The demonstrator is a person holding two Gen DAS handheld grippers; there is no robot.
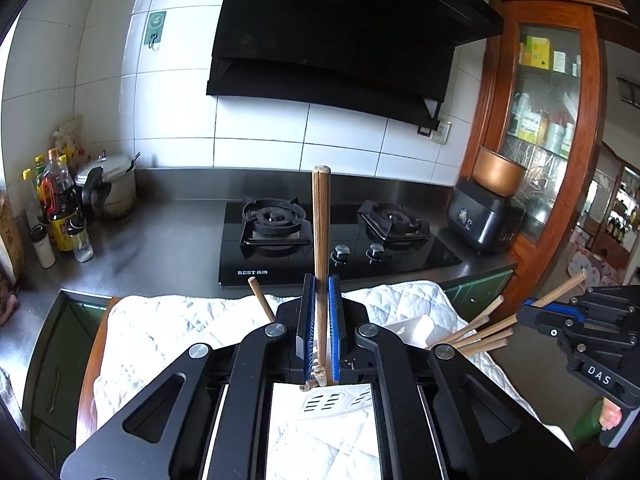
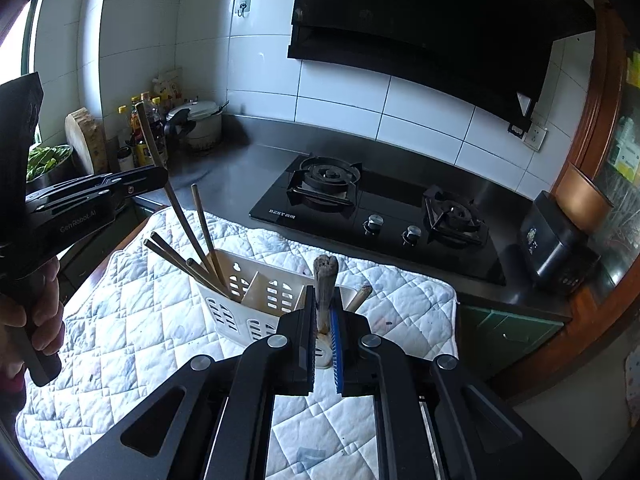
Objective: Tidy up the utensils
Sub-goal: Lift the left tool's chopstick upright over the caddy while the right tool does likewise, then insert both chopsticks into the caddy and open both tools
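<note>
1. The stove [image 2: 372,204], behind the quilted cloth [image 2: 132,344], reads "BEST"; the left gripper [image 1: 321,300] shows "GenRobot.AI" in the right wrist view, and the right gripper [image 2: 323,320] shows "DAS" in the left wrist view.
2. The stove has two burners and two knobs.
3. The left jaws clench one upright chopstick [image 1: 320,232].
4. The right jaws clench another chopstick [image 2: 325,280] over the white holder [image 2: 256,300] on the cloth.
5. About five chopsticks [image 2: 176,256] lean in its left compartment.
</note>
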